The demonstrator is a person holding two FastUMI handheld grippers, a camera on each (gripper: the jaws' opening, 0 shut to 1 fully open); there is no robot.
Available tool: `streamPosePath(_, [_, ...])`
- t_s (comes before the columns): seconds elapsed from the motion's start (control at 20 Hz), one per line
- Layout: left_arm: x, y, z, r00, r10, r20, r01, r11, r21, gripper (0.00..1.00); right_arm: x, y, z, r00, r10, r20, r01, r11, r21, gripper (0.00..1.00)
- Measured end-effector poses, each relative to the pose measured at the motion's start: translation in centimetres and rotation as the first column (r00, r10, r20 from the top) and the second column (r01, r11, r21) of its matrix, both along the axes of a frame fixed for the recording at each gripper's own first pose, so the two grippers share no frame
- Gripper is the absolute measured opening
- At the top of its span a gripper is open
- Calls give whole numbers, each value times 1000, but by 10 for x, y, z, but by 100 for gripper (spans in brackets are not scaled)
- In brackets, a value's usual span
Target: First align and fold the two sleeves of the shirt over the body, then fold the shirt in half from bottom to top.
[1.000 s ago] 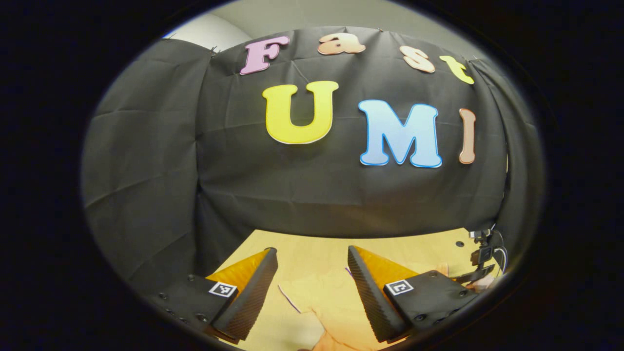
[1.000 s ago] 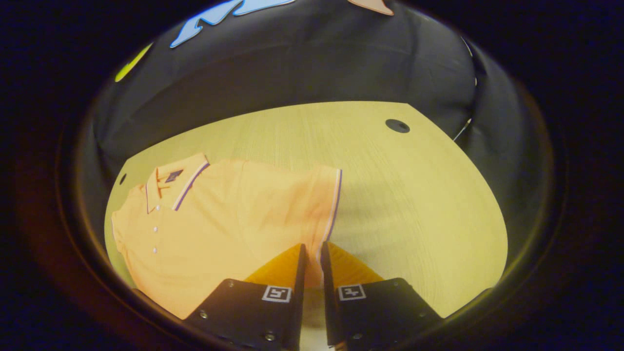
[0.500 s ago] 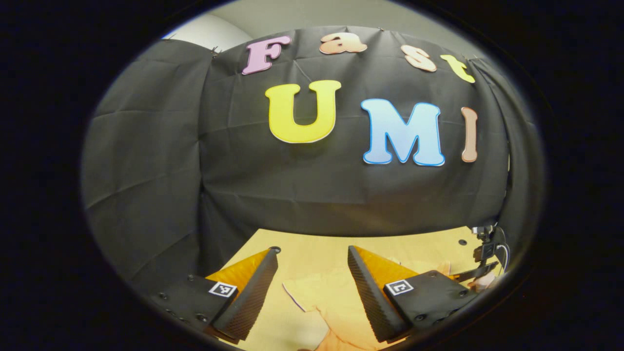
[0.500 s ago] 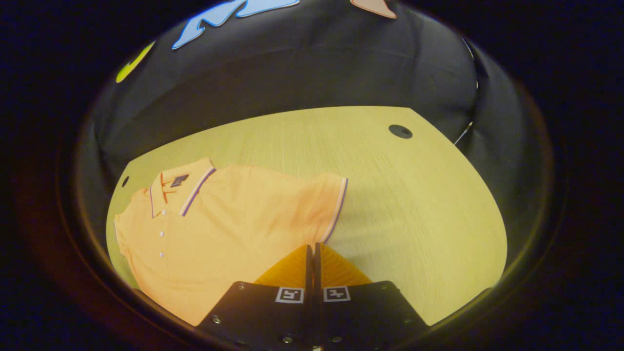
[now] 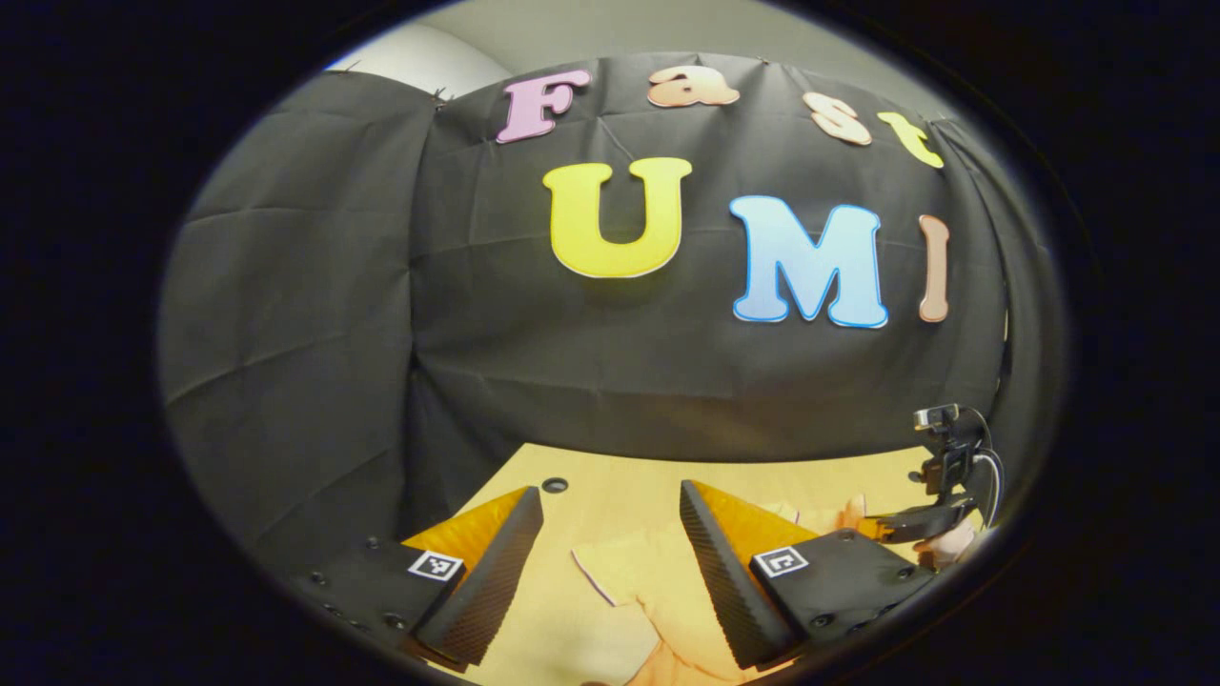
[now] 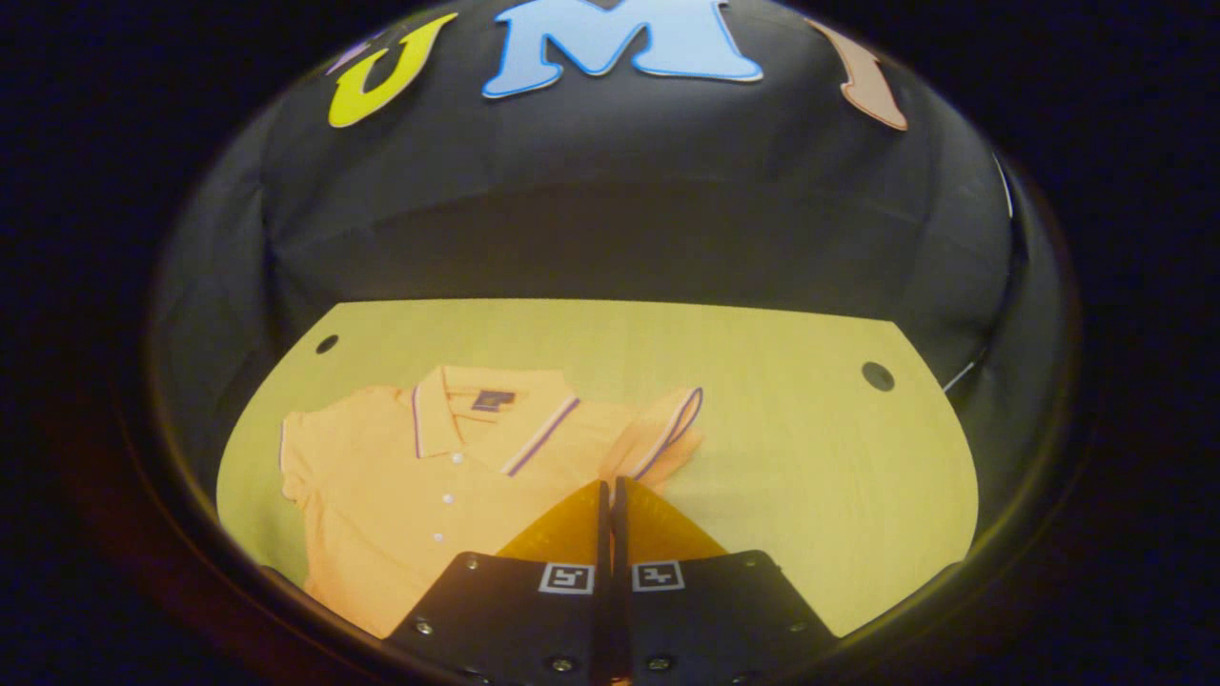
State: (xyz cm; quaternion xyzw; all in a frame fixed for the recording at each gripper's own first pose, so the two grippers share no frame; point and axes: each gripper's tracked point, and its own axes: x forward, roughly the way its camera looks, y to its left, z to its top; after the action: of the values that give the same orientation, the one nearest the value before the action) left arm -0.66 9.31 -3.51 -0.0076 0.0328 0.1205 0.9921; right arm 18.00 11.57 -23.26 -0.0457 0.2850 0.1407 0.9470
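Right gripper: your fingers are pressed together with almost no gap, pinching the hem of the shirt's sleeve, which is lifted and bunched just ahead of the tips. You hold this gripper low and level over the near part of the table, pointed toward the far edge.

Left gripper: your fingers stand wide apart with nothing between them, held above the table and pointed at the booth wall. The other gripper shows at the right of the left gripper view, with a hand behind it.

Shirt: orange polo, lying face up on the left half of the table, collar toward the far edge, buttons down the placket. The opposite sleeve lies flat toward the left edge. The collar and cuffs have a dark and white stripe.
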Motion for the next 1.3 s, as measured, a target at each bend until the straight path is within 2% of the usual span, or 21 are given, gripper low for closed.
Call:
streamPosePath(0.25, [-13, 24, -3, 999, 48, -6, -48, 999, -4, 94, -19, 59, -18, 990, 132, -42, -132, 991, -21, 0])
streamPosePath(0.45, [-23, 41, -14, 996, 84, -21, -84, 996, -16, 94, -31, 75, -46, 979, 176, -108, -184, 981, -69, 0])
streamPosePath(0.6, [-27, 48, -19, 995, 98, -30, -98, 995, -23, 94, -32, 77, -60, 974, 171, -148, -184, 979, -82, 2])
streamPosePath(0.65, [-26, 50, -21, 994, 100, -35, -100, 995, -24, 94, -36, 79, -60, 971, 175, -164, -187, 981, -61, 6])
streamPosePath(0.7, [-26, 52, -23, 994, 99, -38, -100, 995, -25, 94, -36, 79, -59, 971, 167, -170, -178, 983, -52, 14])
streamPosePath(0.75, [-24, 51, -26, 994, 97, -41, -98, 995, -28, 96, -37, 77, -57, 973, 161, -166, -171, 984, -46, 14])
streamPosePath(0.8, [-21, 51, -28, 995, 93, -44, -94, 995, -32, 95, -36, 75, -55, 975, 152, -162, -161, 986, -44, 25])
streamPosePath(0.85, [-19, 50, -31, 995, 87, -49, -89, 995, -37, 94, -36, 73, -51, 977, 146, -158, -154, 987, -40, 28])
streamPosePath(1.15, [9, 38, -59, 995, 35, -89, -40, 998, -57, 96, -45, 61, -18, 987, 115, -110, -113, 993, 19, 30])
streamPosePath(1.3, [34, 32, -88, 992, -6, -129, -3, 998, -70, 96, -57, 53, 8, 992, 104, -67, -100, 993, 54, 30])
